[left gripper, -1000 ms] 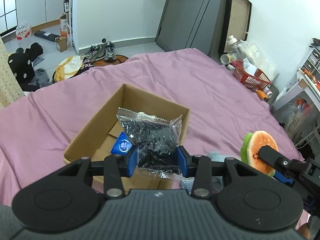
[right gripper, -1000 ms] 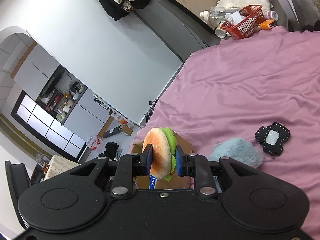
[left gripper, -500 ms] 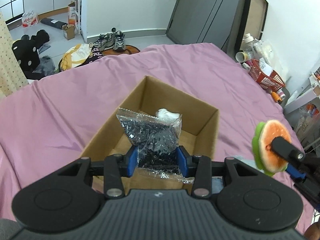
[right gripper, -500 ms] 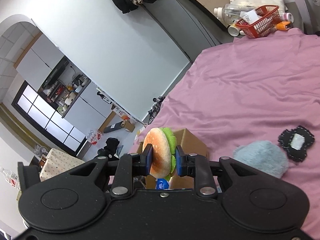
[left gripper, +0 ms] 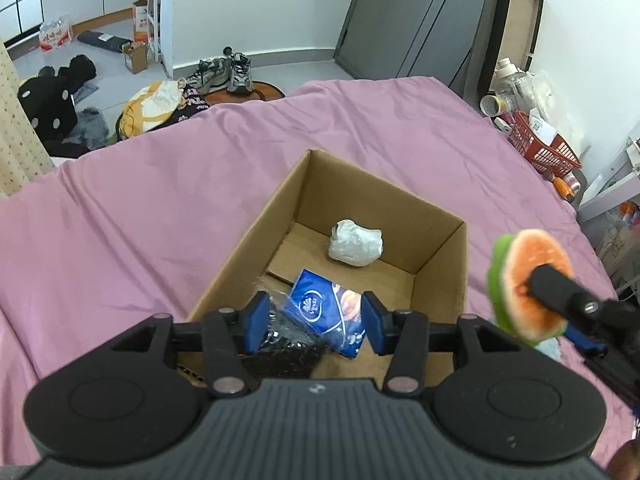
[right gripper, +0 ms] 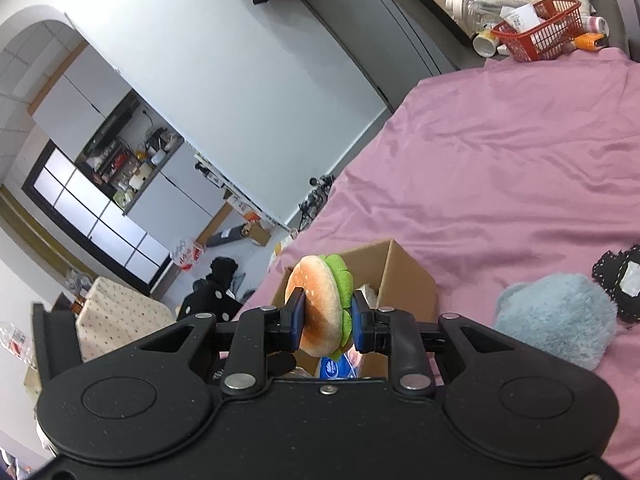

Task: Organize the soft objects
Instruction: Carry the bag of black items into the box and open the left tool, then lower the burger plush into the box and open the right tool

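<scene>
Plush burger [right gripper: 322, 306] sits pinched between the jaws of the right gripper [right gripper: 323, 322], bun to one pad, green lettuce frill to the other, squashed a little by the hold. It hangs just off the right wall of the cardboard box [left gripper: 444, 222], above the bed and not yet over the opening.

The left gripper [left gripper: 311, 322] hovers over the near end of the box with its jaws spread apart and holding nothing. Directly below them a clear bag of black bits [left gripper: 286, 342] lies in the box, partly over a blue tissue pack [left gripper: 326, 312]. Further in, near the back wall, rests a white crumpled bundle [left gripper: 355, 242].

Outside the box, on the pink bedsheet [right gripper: 500, 168], a fluffy blue-grey plush [right gripper: 556, 318] lies just beside the box, and a black patch with white stitching [right gripper: 618, 280] touches its far side; both look like they remain to be packed.

My worry is the burger: let go where it is now, it would likely land on the rim or roll off onto the sheet, since it is round and light. The two grippers are also close together at that corner, so swinging the right one in before the left clears could knock them together or tip the box on the soft mattress.
</scene>
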`<control>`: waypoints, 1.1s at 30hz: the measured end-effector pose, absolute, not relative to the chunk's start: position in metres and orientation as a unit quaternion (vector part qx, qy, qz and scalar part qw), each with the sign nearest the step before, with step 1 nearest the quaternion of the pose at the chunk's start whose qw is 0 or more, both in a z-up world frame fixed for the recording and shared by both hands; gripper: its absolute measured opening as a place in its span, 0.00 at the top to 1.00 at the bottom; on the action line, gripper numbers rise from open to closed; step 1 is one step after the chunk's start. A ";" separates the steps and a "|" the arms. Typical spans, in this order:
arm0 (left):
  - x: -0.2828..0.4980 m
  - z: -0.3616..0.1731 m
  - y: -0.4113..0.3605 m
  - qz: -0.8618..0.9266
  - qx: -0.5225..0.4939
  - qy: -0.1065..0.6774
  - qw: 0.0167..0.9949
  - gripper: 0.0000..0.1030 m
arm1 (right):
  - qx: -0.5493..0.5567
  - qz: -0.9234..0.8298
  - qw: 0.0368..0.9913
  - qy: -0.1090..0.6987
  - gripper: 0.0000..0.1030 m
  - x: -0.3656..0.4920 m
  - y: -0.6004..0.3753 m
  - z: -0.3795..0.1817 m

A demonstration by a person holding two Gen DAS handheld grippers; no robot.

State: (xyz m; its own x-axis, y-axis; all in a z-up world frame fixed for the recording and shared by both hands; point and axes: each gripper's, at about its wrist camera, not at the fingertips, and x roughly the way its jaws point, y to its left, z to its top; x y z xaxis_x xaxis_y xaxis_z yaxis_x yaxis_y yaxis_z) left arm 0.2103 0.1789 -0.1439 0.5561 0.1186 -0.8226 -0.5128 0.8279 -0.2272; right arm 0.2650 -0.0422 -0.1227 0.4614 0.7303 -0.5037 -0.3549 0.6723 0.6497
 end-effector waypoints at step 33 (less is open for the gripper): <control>0.171 -0.089 0.180 0.206 -0.198 0.404 0.869 0.14 | 0.177 0.319 0.838 0.406 0.15 0.226 -0.037 -0.096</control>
State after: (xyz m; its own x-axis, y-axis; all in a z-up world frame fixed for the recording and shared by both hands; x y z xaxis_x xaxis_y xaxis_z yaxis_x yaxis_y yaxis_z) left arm 0.1710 0.1797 -0.0891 0.5879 0.1984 -0.7842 -0.5180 0.8370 -0.1765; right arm 0.2260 -0.0368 -0.0964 0.4679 0.6777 -0.5673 -0.3913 0.7344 0.5546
